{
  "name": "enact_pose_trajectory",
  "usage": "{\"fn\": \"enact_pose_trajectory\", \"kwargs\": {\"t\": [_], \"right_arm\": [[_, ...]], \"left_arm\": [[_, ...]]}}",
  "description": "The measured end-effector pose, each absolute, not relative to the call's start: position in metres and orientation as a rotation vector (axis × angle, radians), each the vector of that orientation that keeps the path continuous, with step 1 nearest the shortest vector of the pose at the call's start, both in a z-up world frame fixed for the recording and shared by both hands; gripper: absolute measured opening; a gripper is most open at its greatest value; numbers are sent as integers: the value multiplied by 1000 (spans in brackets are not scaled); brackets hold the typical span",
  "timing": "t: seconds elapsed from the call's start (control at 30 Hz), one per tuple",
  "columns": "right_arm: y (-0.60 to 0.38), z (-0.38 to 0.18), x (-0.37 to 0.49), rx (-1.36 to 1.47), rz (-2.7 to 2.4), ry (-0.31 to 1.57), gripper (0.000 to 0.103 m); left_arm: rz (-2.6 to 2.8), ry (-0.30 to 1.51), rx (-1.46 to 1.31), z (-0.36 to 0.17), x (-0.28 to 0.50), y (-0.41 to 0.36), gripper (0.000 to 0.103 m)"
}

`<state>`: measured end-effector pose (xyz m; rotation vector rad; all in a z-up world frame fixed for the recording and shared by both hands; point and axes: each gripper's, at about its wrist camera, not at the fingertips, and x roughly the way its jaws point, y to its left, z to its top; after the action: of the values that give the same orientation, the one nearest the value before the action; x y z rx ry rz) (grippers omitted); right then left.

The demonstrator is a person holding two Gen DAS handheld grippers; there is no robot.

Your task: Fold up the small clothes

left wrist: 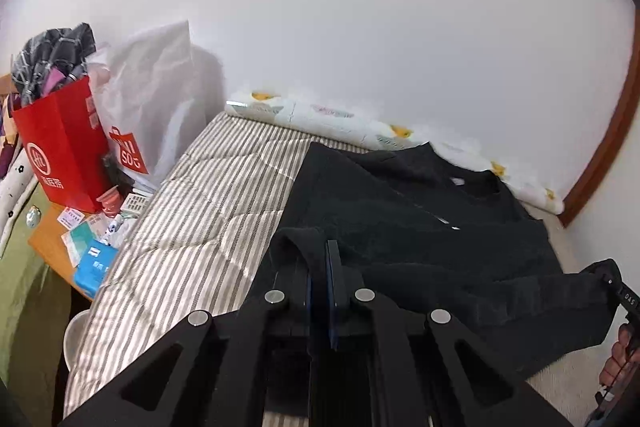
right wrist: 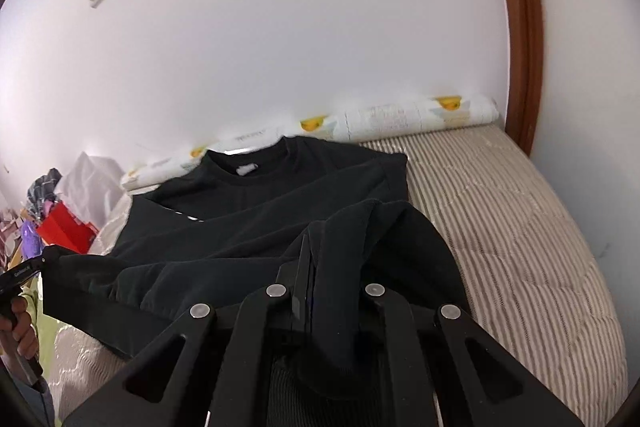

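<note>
A black sweatshirt [left wrist: 400, 211] lies on the striped bed with its collar toward the wall and its sleeves folded across the body; it also shows in the right wrist view [right wrist: 260, 219]. My left gripper [left wrist: 319, 259] is shut on the sweatshirt's bottom hem at its left corner and holds it raised. My right gripper [right wrist: 310, 255] is shut on the hem at the right corner, with cloth draped over its right finger. Each gripper shows at the edge of the other's view, the right one [left wrist: 618, 291] and the left one [right wrist: 24, 271].
The striped quilt [left wrist: 200, 211] covers the bed. A rolled printed blanket [right wrist: 416, 119] lies along the white wall. A red paper bag [left wrist: 60, 147], a white plastic bag [left wrist: 152, 99] and small packets [left wrist: 92, 259] crowd a wooden side table at left. A brown door frame [right wrist: 524, 27] stands at right.
</note>
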<state>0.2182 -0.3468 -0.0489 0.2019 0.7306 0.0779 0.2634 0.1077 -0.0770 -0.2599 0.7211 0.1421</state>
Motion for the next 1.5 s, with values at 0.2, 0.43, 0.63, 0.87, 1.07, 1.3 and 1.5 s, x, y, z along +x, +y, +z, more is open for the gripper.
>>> {"fn": "enact_pose_trajectory", "kwargs": {"t": [0.2,0.43,0.63,0.87,1.07,1.3,1.5], "right_arm": [[-357,-86,259,232,66,810,9],[-359,-119,288,241,34,916,14],[-368,-111,277,285,66,951,38],[-378,-78,206,187,20,880,52],[-386,-98,151,196,-48,923,58],[-387,-125,143,306,-25,938,58],[-389,-136,166,362,-91,941,58]], "left_arm": [[158,786,-274,-104,296,116,7],[145,835,-276,-122,304,119,8],[116,843,-250,-117,293,113,15],[1,833,-298,-112,250,107,44],[-14,859,-305,-126,207,108,48],[5,915,-352,-147,181,111,48],[6,931,-403,-159,190,113,48]]}}
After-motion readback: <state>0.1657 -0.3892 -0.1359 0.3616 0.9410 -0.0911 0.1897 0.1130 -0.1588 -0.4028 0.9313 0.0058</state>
